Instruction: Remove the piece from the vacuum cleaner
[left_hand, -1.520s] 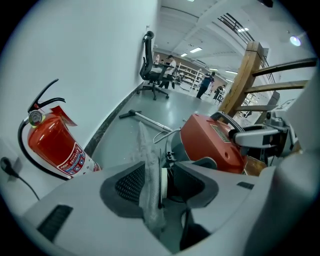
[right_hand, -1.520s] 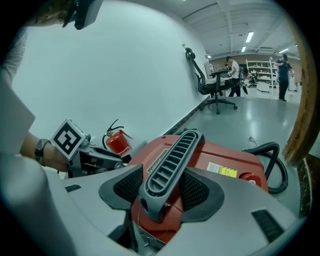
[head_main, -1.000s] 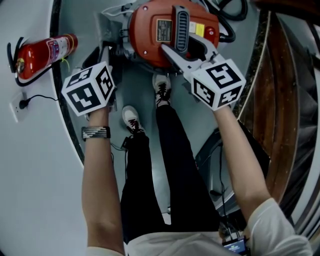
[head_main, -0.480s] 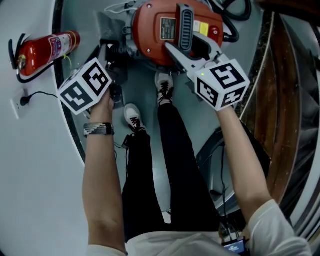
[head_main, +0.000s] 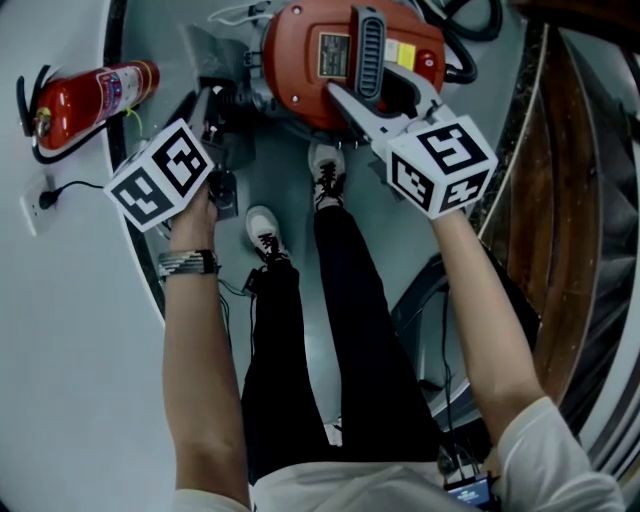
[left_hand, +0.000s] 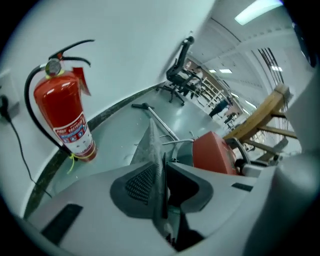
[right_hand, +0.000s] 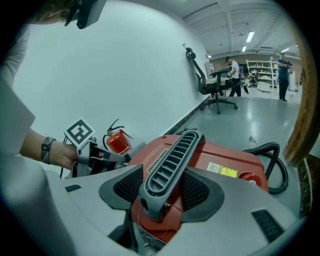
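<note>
Left gripper (left_hand: 164, 170): jaws opening, but the grey piece (left_hand: 150, 142) sits between the pads edge-on, with both pads against it. It's a thin flat sheet with a rough, felt-like face. It stands up out of the jaws and narrows toward its far end. Head view puts it off the left side of the vacuum cleaner (head_main: 290, 90), just beside the body. Can't tell whether its far end touches anything there.

Right gripper (right_hand: 165, 180): clamped on the handle (right_hand: 172, 155), the dark grey slotted bar along the top of the vacuum cleaner. One pad on each side of the bar, near its close end.

Vacuum cleaner: red domed body on the grey floor (head_main: 275, 190), directly ahead of my shoes (head_main: 325, 172). Yellow label (right_hand: 222, 171) on top, right of the handle. A black corrugated hose (right_hand: 274, 152) loops out from its far right side.

Left of it, a red fire extinguisher (left_hand: 64, 112) stands at the floor's edge against the white wall (left_hand: 130, 45). It has a black hose and a yellow tie at the base. A cable (head_main: 80, 190) runs from a wall socket (head_main: 38, 212) close by. A metal tube (left_hand: 161, 119) lies on the floor beyond the grey piece. Farther along that same floor edge is a black office chair (left_hand: 179, 75).
</note>
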